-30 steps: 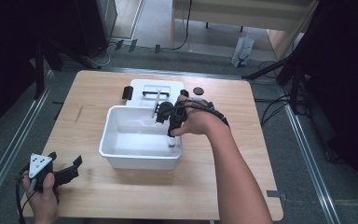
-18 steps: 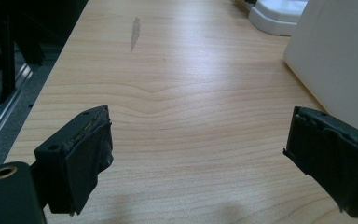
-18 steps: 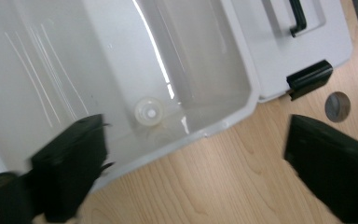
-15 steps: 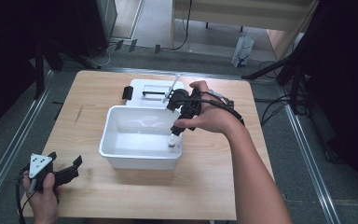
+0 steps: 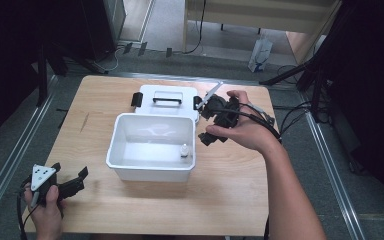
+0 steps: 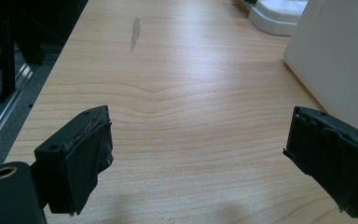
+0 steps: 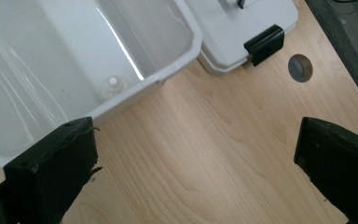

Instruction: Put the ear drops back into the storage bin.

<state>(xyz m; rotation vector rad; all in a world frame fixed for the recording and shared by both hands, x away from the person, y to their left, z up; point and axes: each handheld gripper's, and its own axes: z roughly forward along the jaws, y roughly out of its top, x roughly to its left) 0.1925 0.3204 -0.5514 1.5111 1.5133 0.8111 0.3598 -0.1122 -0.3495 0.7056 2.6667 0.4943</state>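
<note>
A white plastic bin point(image 5: 130, 159) stands mid-table, and a small white bottle point(image 5: 184, 151) sits upright in its near right corner. The bottle point(image 7: 111, 86) also shows in the right gripper view, behind the bin's rim point(image 7: 172, 72). My right gripper point(image 5: 203, 124) hovers just right of the bin, above the table. Its jaws have just been opening and now stand wide with nothing between them point(image 7: 196, 172). My left gripper point(image 5: 75, 181) rests open and empty near the front left corner point(image 6: 200, 158), the bin's wall point(image 6: 340, 60) to its right.
The bin's white lid point(image 5: 167, 107), with a black handle and black latches point(image 7: 264, 44), lies flat behind the bin. A round cable hole point(image 7: 300, 67) sits in the wooden tabletop point(image 5: 230, 190) beside the lid. Cables trail off the right edge.
My right gripper has lifted out of the bin and moved right, leaving the small white bottle on the bin's floor. The left gripper has not moved.
</note>
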